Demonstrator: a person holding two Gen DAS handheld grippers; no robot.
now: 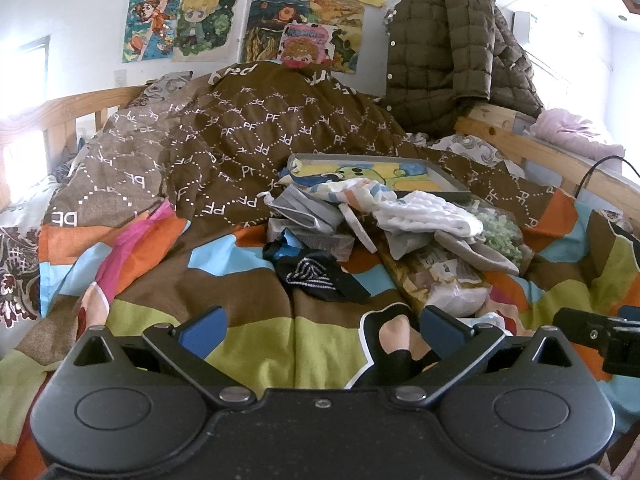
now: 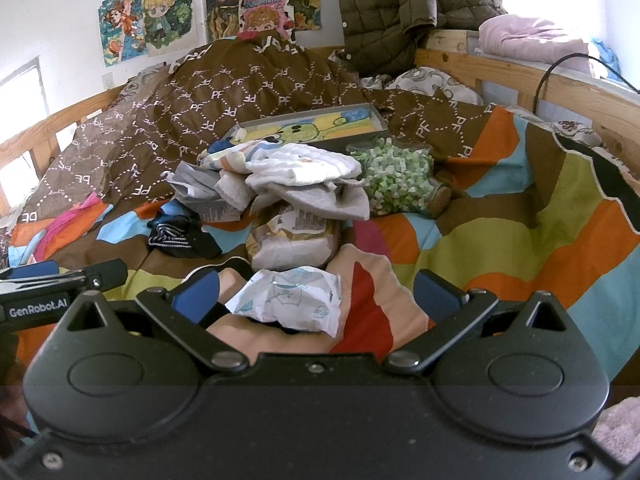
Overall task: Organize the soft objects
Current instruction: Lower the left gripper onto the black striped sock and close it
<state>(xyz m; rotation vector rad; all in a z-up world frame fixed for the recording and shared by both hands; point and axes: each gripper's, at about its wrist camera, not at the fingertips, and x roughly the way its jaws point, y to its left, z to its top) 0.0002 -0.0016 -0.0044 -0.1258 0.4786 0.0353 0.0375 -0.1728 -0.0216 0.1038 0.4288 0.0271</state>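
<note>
Left wrist view shows my left tool [image 1: 322, 326] hanging low over the bed, its blue fingers [image 1: 204, 326] spread wide with nothing between them, only the striped bedspread [image 1: 256, 344] beneath. A dark sock [image 1: 316, 276] with white stitching lies just ahead of it on the spread. Beyond the sock I see the heap of soft things: a white quilted cloth [image 1: 430, 212] on top, grey fabric pieces [image 1: 304, 208] to its left, and a bag of green bits [image 1: 502, 232] at its right edge. A framed picture [image 1: 380, 176] lies flat behind the heap, resting against the brown patterned duvet [image 1: 248, 132]. An olive quilted jacket [image 1: 440, 52] hangs over the wooden bed rail [image 1: 516, 148] at the back right.

From the right wrist view, my right tool [image 2: 316, 294] is also spread apart and grips nothing. A crumpled white packet [image 2: 292, 300] lies on the bedspread between its fingers, though I cannot tell whether either finger touches it. Just past the packet sits a wrapped bread loaf [image 2: 292, 240], at the near foot of the heap. My left tool shows at the left edge of this view.
</note>
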